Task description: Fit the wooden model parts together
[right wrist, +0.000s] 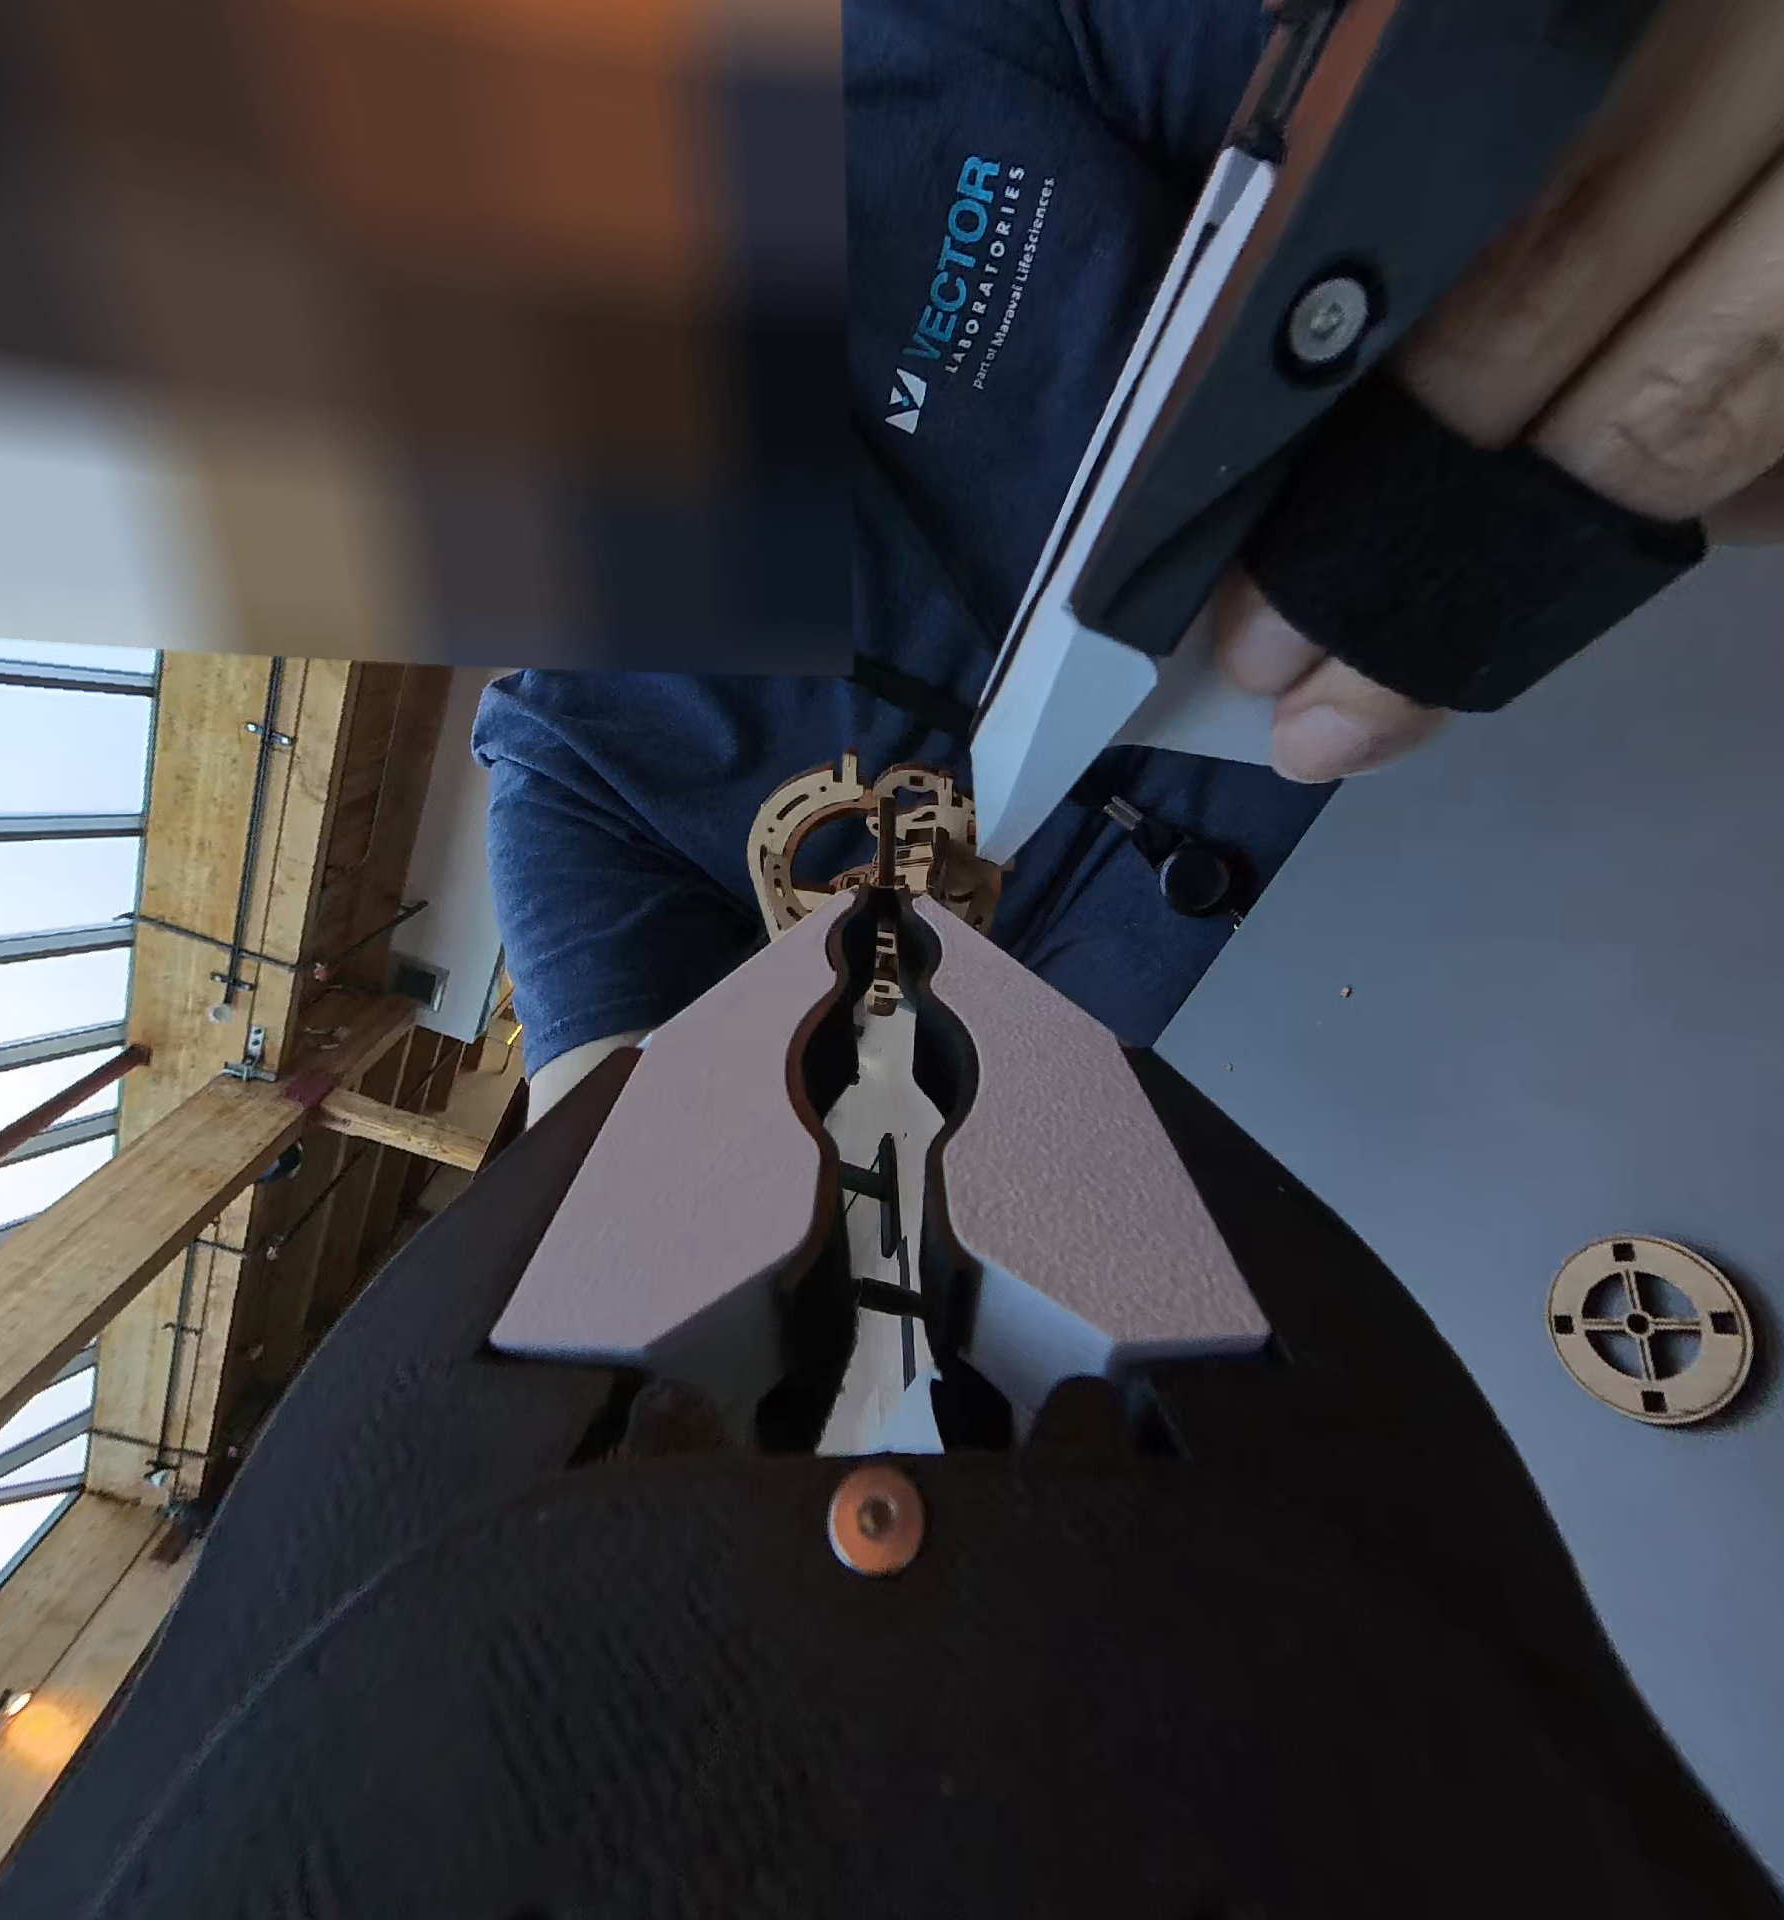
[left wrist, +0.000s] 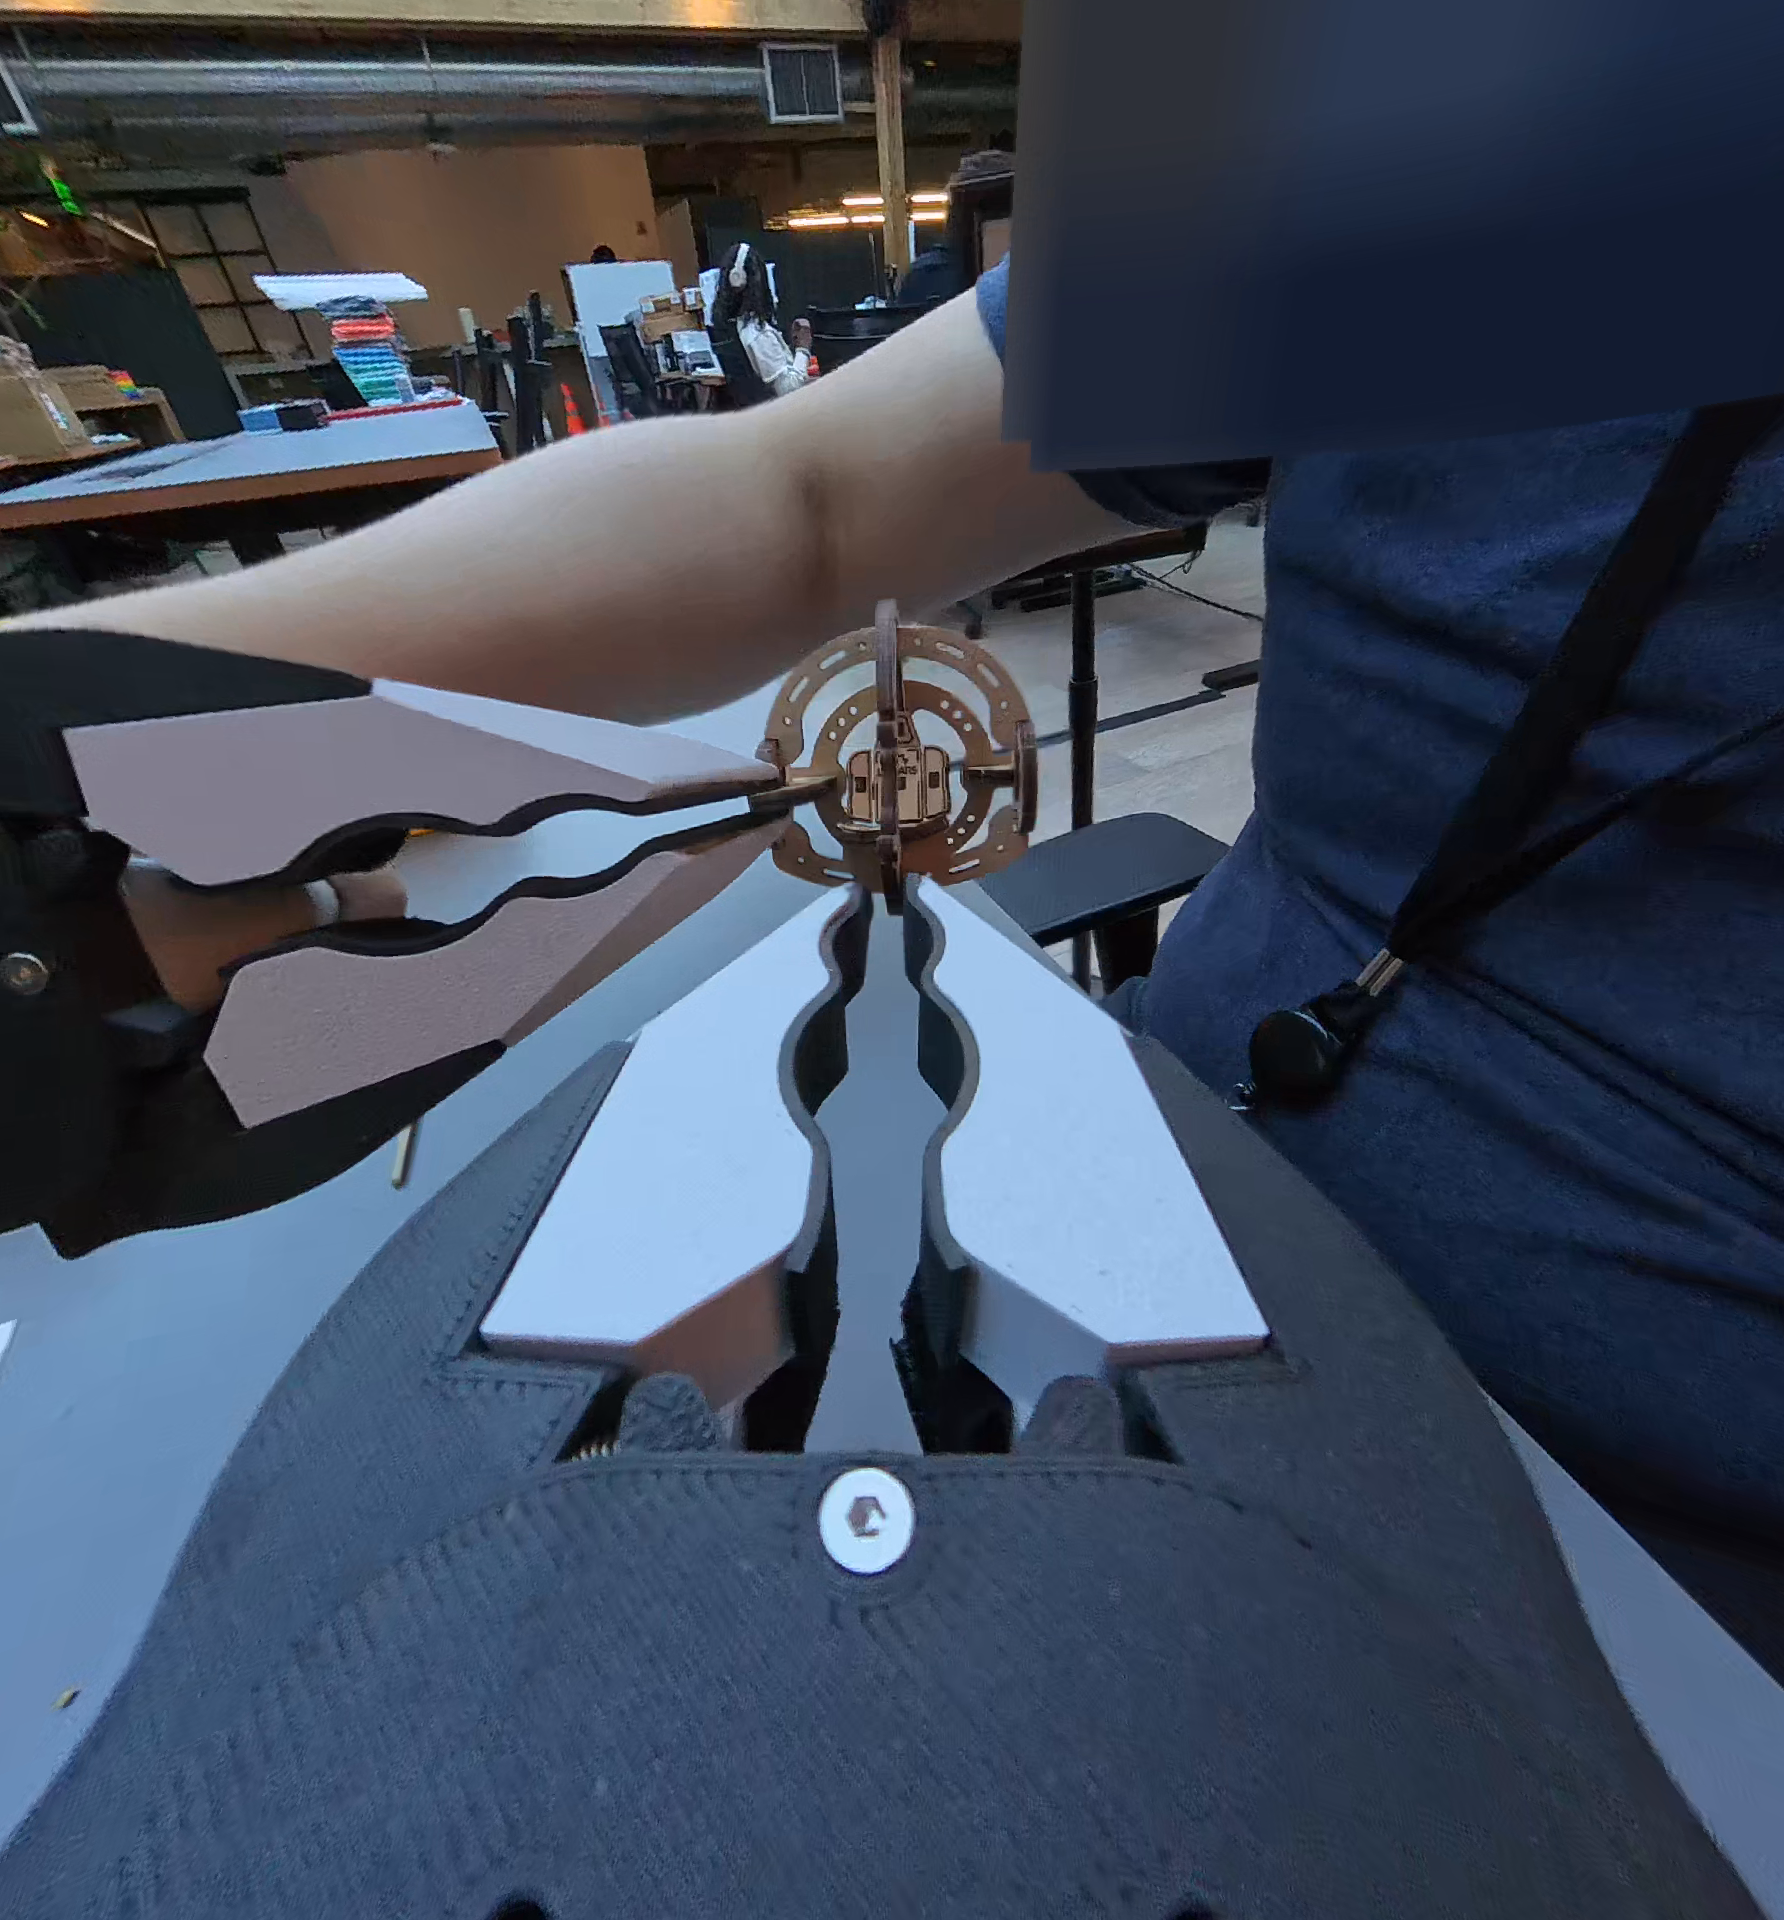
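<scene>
**Both grippers pinch the wooden model in mid-air**

Left wrist view: the left gripper (left wrist: 886, 902) clamps the lower edge of the wooden model (left wrist: 898, 769), held above the table (left wrist: 88, 1455); the right gripper (left wrist: 776, 796) nips its left side.

Right wrist view: the right gripper (right wrist: 883, 914) is closed on the model (right wrist: 846, 842). A loose wooden disc (right wrist: 1648, 1329) lies on the table (right wrist: 1542, 987).

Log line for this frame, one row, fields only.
phase: fitting | left gripper: shut on wooden model, from below | right gripper: shut on its side tab | loose wooden disc: on table
</scene>
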Demonstrator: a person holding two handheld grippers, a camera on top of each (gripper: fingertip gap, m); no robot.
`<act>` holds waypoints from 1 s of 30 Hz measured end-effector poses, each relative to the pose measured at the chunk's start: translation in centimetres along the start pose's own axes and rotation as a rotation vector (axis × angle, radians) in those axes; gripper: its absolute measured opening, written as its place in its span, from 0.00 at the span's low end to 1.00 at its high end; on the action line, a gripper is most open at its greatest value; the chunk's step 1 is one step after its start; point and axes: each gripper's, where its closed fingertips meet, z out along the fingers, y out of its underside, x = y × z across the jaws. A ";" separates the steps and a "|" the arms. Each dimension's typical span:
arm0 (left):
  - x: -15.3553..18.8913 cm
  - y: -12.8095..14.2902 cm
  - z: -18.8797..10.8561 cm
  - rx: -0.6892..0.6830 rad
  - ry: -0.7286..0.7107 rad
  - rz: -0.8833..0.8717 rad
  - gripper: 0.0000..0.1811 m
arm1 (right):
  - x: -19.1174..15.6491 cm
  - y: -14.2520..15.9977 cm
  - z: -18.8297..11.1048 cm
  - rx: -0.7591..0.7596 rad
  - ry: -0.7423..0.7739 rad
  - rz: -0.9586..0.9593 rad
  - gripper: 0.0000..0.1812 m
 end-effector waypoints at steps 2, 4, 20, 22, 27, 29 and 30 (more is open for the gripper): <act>0.0 -0.3 0.1 0.007 -0.020 0.015 0.03 | 0.1 0.2 0.1 -0.012 -0.002 0.000 0.00; -0.1 -0.4 0.2 0.008 -0.033 0.010 0.05 | 0.2 0.5 0.2 -0.037 0.001 0.003 0.00; -3.1 2.3 -1.3 -0.066 -0.337 0.055 0.00 | 0.5 -0.6 -7.5 0.255 0.719 -0.311 0.21; -5.6 2.9 -3.2 -0.082 -0.500 0.025 0.00 | -0.1 -0.9 -10.9 0.400 0.998 -0.404 0.21; -11.0 4.2 -8.9 -0.125 -0.961 -0.023 0.00 | -4.9 1.4 -15.3 0.817 1.529 -0.877 0.18; -11.7 4.8 -10.0 -0.163 -1.055 -0.023 0.00 | -5.9 3.3 -15.6 0.961 1.660 -0.981 0.18; -12.1 4.9 -10.6 -0.173 -1.101 -0.023 0.00 | -5.9 4.0 -15.7 1.009 1.709 -0.994 0.18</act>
